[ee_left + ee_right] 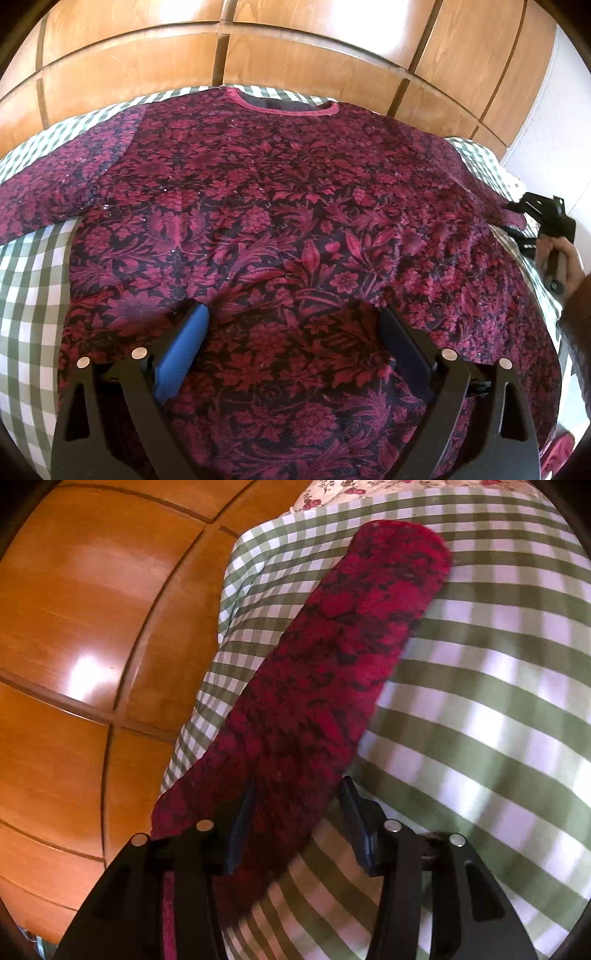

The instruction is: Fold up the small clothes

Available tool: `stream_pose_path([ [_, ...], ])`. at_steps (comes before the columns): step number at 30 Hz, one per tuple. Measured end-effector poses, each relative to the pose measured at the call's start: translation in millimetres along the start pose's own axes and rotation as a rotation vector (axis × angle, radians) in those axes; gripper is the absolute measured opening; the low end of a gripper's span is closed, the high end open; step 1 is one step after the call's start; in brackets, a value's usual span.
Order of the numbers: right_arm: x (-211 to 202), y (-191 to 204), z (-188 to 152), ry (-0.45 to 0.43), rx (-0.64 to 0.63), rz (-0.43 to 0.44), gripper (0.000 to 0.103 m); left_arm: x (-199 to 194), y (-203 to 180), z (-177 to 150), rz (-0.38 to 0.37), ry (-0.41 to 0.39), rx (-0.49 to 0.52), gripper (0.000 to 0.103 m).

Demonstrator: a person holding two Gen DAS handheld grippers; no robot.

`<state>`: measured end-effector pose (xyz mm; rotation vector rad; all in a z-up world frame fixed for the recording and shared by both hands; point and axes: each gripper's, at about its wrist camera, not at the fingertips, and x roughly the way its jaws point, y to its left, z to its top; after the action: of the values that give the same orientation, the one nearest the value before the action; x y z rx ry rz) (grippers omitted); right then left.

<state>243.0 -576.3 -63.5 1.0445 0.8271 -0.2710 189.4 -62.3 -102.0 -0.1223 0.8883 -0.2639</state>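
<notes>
Lying flat and face up, a dark red flowered top [280, 221] covers most of a bed spread with a green-and-white checked sheet [29, 295]. Its pink-trimmed neckline [284, 105] points away from the left wrist camera, toward a wall of glossy wooden cupboard doors [295, 48]; the hem lies nearest the lens, so the body runs straight from near to far. One sleeve stretches out to the left across the sheet, the other to the right.

The left tool [295, 325] hangs low over the lower half of the top, its two fingers well apart, with cloth showing in the wide gap between them and nothing pinched. One blue pad [184, 354] faces inward.

At the right edge of that view, a person's hand [569, 266] grips the right tool [517, 225] at the end of the right sleeve.

From the right wrist camera, that sleeve [332, 657] lies as a long strip running away from the lens and slanting up to the right, its cuff at the far end on the checked sheet. The near end passes between the right tool's [297, 794] fingers, which stand partly apart on either side of it; the picture is blurred there, and whether the pads press the cloth cannot be told. A flowered pillowcase [369, 487] shows at the top of the frame.
</notes>
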Motion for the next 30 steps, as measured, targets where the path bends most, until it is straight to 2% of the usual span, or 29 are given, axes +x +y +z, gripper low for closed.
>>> stream_pose_path([
  [1, 3, 3, 1, 0.007, -0.015, -0.023, 0.015, 0, -1, 0, 0.0, 0.001, 0.001, 0.093],
  [3, -2, 11, 5, -0.016, -0.08, -0.057, 0.012, 0, 0, 0, -0.002, 0.002, 0.001, 0.093],
  [5, -16, 18, 4, -0.079, -0.154, -0.086, 0.01, 1, 0, 0, -0.002, 0.002, 0.002, 0.093],
  [7, -24, 11, 6, -0.117, -0.161, -0.144, 0.01, 1, 0, 0, -0.001, 0.003, 0.001, 0.093],
  [9, -10, -4, 4, -0.061, -0.139, -0.195, 0.01, 1, -1, 0, 0.0, 0.006, 0.007, 0.094],
  [11, -6, -5, -1, -0.076, -0.171, -0.205, 0.01, 1, -1, 1, 0.002, 0.008, 0.01, 0.094],
  [14, -10, -15, -1, -0.066, -0.079, -0.109, 0.018, 1, 0, 1, -0.001, 0.009, 0.01, 0.094],
  [16, -17, -22, -3, -0.056, -0.048, -0.062, 0.033, 1, 0, 0, 0.0, 0.014, 0.008, 0.094],
  [19, -29, -21, -7, -0.047, -0.054, -0.035, 0.041, -1, 0, 4, 0.002, 0.029, -0.001, 0.094],
  [21, -36, -21, -6, -0.052, -0.061, -0.022, 0.054, -5, 1, 10, -0.01, 0.031, -0.035, 0.094],
  [24, -47, -28, 6, -0.079, -0.025, -0.032, 0.055, -12, 6, 28, -0.041, -0.005, -0.123, 0.094],
  [27, -46, -38, 23, -0.104, 0.038, -0.051, 0.054, -9, 1, 48, -0.01, -0.03, -0.123, 0.087],
  [30, -42, -45, 42, -0.124, 0.11, -0.052, 0.051, 0, -9, 62, -0.011, -0.029, -0.115, 0.087],
])
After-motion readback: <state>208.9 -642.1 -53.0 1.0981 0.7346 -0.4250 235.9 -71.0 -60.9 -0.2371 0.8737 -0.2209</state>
